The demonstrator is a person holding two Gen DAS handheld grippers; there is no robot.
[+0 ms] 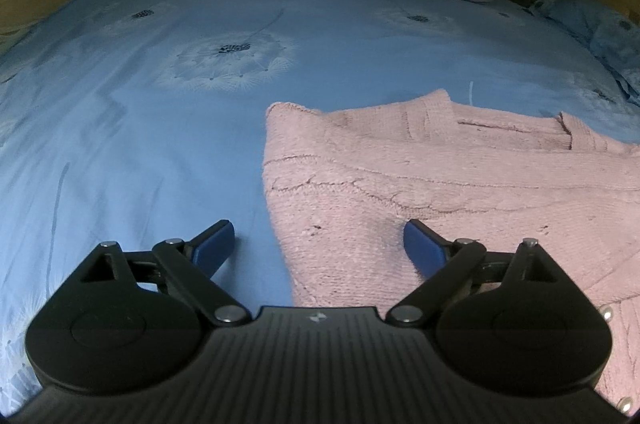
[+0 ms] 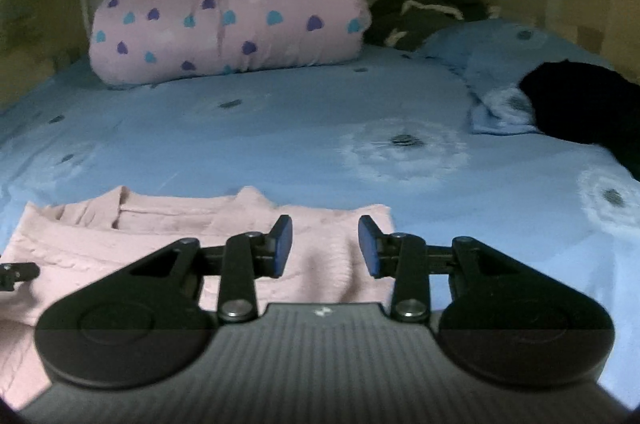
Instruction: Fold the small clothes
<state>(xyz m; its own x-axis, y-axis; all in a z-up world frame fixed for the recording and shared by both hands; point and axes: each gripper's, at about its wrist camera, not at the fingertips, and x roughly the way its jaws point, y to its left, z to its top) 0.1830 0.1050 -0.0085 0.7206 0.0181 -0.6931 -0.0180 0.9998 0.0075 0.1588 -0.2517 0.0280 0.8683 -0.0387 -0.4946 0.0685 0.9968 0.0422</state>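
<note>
Pink knit sweater point(image 1: 460, 191) lies flat on the blue bedsheet point(image 1: 140, 143), spread just ahead of both your tools. Your left gripper point(image 1: 320, 244) stands wide open and grips nothing: the sweater's left edge runs between its blue pads, the right pad point(image 1: 424, 248) over the knit and the left one over bare sheet. Your right gripper point(image 2: 325, 246) is partly open with nothing pinched; the sweater's right-hand corner shows in the gap between its fingers, whose pads do not press on it. Beyond both grippers, at the far end of the bed, sits a rolled pink quilt point(image 2: 228, 23) with heart prints. Farther off to the right of your right gripper lies a dark garment point(image 2: 588, 103).
</note>
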